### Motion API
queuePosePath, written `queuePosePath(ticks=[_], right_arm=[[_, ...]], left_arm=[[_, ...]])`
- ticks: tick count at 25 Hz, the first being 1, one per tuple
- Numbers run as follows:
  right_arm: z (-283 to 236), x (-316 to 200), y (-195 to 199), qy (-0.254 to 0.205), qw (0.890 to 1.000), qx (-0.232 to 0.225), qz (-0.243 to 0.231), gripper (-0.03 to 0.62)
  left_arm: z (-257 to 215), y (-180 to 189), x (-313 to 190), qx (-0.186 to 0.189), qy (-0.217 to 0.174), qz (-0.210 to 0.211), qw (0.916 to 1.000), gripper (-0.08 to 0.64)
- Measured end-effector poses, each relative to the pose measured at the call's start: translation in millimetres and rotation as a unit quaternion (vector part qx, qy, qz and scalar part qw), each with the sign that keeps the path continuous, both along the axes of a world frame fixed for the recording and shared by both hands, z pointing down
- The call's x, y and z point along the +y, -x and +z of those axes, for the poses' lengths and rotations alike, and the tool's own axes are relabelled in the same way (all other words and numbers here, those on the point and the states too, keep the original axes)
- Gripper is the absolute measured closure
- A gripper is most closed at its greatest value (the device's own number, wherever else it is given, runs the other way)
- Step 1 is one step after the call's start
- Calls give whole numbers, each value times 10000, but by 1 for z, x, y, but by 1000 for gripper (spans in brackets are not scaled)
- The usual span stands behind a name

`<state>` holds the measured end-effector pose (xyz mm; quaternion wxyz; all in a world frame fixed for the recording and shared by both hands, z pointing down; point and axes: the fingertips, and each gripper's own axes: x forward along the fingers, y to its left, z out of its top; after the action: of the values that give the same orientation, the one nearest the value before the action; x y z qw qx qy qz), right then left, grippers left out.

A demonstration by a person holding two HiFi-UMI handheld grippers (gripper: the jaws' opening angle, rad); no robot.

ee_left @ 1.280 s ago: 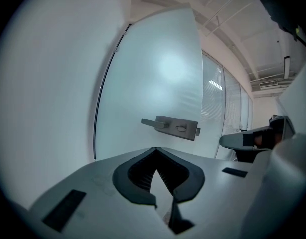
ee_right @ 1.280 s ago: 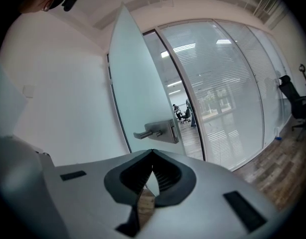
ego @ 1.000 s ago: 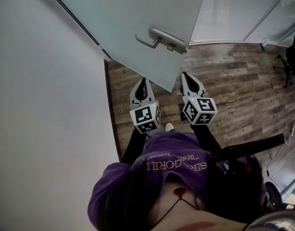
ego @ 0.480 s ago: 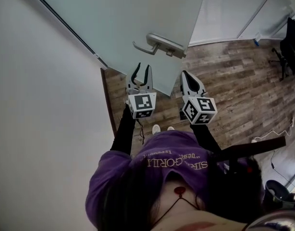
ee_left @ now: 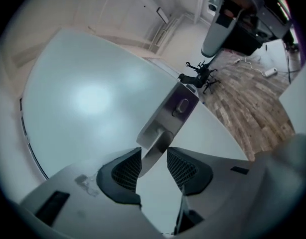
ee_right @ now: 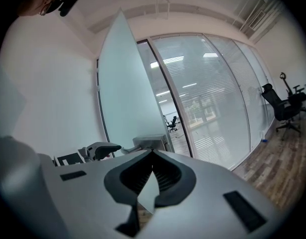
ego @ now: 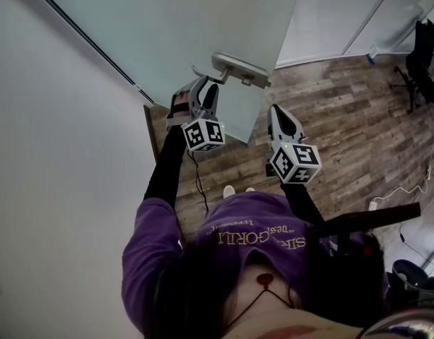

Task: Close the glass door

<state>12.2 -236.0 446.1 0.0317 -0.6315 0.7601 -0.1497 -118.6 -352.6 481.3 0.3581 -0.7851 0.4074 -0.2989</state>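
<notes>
The frosted glass door [ego: 167, 20] stands ajar, its free edge toward me. Its metal lever handle [ego: 235, 68] sticks out near that edge. My left gripper [ego: 198, 90] is raised to the handle with its jaws opening. In the left gripper view the lever [ee_left: 160, 138] runs between the two pads of the left gripper [ee_left: 154, 153], which do not clamp it. My right gripper [ego: 276, 110] hangs lower, to the right of the door's edge, shut on nothing. The right gripper view shows the door [ee_right: 123, 98] edge-on past the right gripper [ee_right: 153, 153].
A white wall [ego: 54, 154] runs along the left, meeting the door frame. Wood floor [ego: 344, 111] spreads to the right toward glass partitions [ego: 330, 13]. A black office chair [ego: 422, 55] stands at the far right, and a cable lies on the floor.
My left gripper has risen from beside the right one up to the door handle, rolled over, and gone from shut to open around the lever. The right gripper has stayed put.
</notes>
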Motion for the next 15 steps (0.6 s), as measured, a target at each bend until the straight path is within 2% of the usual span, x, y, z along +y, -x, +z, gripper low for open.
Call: queuePosePath(ticks=[4, 9, 15], right_arm=[[0, -1, 1, -4, 10000, 11, 48, 606], [5, 0, 4, 42, 10000, 41, 74, 606], [9, 4, 15, 117, 9999, 82, 59, 606]], left_arm=[[3, -4, -10, -527, -241, 80, 9983, 425], [4, -6, -15, -910, -497, 178, 9944, 425], [10, -10, -23, -1723, -681, 316, 9822, 426]])
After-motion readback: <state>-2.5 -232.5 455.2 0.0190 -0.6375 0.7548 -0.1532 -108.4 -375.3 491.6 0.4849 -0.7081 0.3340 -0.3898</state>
